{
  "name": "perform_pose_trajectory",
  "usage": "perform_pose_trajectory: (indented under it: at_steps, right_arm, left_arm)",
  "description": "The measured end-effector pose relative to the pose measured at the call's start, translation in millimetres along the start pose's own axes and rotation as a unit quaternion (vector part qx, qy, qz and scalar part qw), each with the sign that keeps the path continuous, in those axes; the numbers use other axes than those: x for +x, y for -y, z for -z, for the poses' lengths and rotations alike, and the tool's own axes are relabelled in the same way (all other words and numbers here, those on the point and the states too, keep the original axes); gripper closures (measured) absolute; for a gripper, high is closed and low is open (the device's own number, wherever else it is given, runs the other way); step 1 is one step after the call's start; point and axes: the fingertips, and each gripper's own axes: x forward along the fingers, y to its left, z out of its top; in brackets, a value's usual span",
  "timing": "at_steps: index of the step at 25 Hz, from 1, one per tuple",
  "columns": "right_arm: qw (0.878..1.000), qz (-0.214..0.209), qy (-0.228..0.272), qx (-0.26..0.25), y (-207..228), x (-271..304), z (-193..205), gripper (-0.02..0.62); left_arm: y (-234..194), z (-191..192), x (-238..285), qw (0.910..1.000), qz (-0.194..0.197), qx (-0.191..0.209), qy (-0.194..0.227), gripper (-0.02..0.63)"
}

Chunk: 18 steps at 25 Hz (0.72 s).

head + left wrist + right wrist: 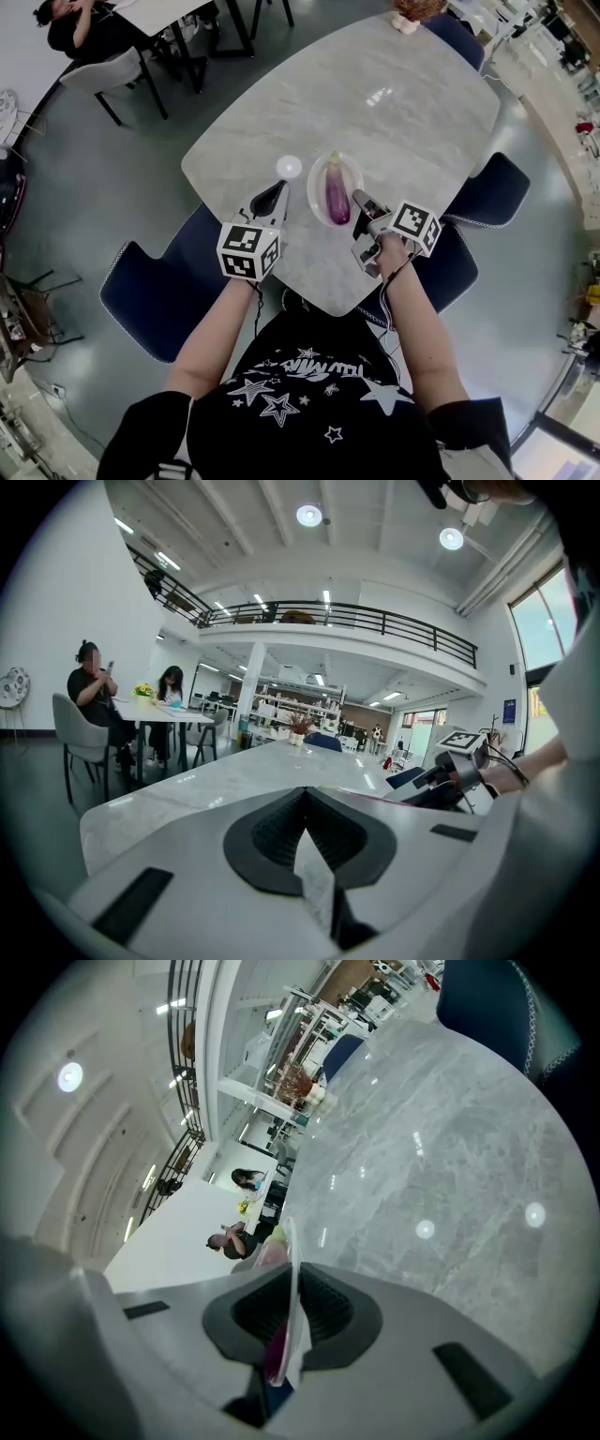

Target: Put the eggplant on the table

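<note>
the eggplant (pixel 337 197) lies lengthwise in a shallow plate (pixel 314 192) between the two tongs, just beside the tips of the right tongs (pixel 358 197) on their inner side and a little apart from the left tongs (pixel 278 190). it is a slim, glossy, deep purple fruit with a pale green cap at the end away from the tongs. the plate is thin, whitish, slightly see-through and roughly oval, and it sits on the bench (pixel 394 103), a large slab with rounded corners and a polished grey, marble-veined top that mirrors the ceiling lights. the right tongs (pixel 289 1279) are clamped on the near right rim of the plate (pixel 291 1241): in the right gripper view the rim runs edge-on between the ribbed black pads, with a sliver of purple showing behind it. the left tongs (pixel 305 799) are pressed together with nothing between them, their tips over the bench. just beyond the left tongs' tips sits a small white ball (pixel 289 167), smooth and round. dark blue padded chairs (pixel 492 192) stand at the bench edge outside each of the tongs.
</note>
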Motion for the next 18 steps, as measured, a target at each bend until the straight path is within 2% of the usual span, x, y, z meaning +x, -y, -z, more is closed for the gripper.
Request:
perform_pose_trajectory:
  at_steps: [4,10,18]
  right_arm:
    - [1.0,0.01,-0.017,0.005,-4.7,40.5,-21.3,0.574]
    - [0.999,0.011,-0.039,0.009,5.9,66.4,-42.3,0.574]
    - [0.998,0.019,-0.059,0.017,27.6,91.6,-48.5,0.574]
  left_arm:
    - [-30.5,-13.3,28.6,0.9998,-0.011,-0.006,-0.013,0.598]
    - [-37.1,-12.4,58.1,0.9993,-0.025,-0.01,-0.027,0.598]
    - [-47.2,2.3,78.6,0.9978,-0.042,-0.019,-0.048,0.598]
